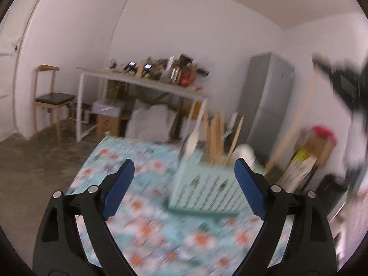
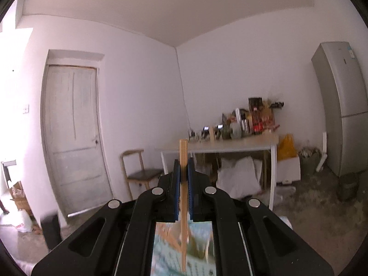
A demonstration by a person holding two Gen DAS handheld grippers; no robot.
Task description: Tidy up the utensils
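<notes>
In the left wrist view a mint-green slotted utensil holder [image 1: 207,191] stands on the floral tablecloth [image 1: 147,230]. Wooden chopsticks [image 1: 216,138] and a white spoon [image 1: 192,142] stick up out of it. My left gripper [image 1: 184,163] is open, its blue pads wide apart in front of the holder and touching nothing. My right gripper [image 2: 183,163] is shut on a pair of wooden chopsticks [image 2: 183,151], held upright above the blurred holder [image 2: 200,253]. In the left wrist view those chopsticks [image 1: 296,119] hang as a slanting streak at the right.
Beyond the table stand a white side table [image 1: 142,82] piled with bottles and packets, a wooden chair [image 1: 53,99] and a grey fridge [image 1: 266,96]. A cardboard box [image 1: 310,151] with a red item sits at the right. A white door [image 2: 73,133] is at the left.
</notes>
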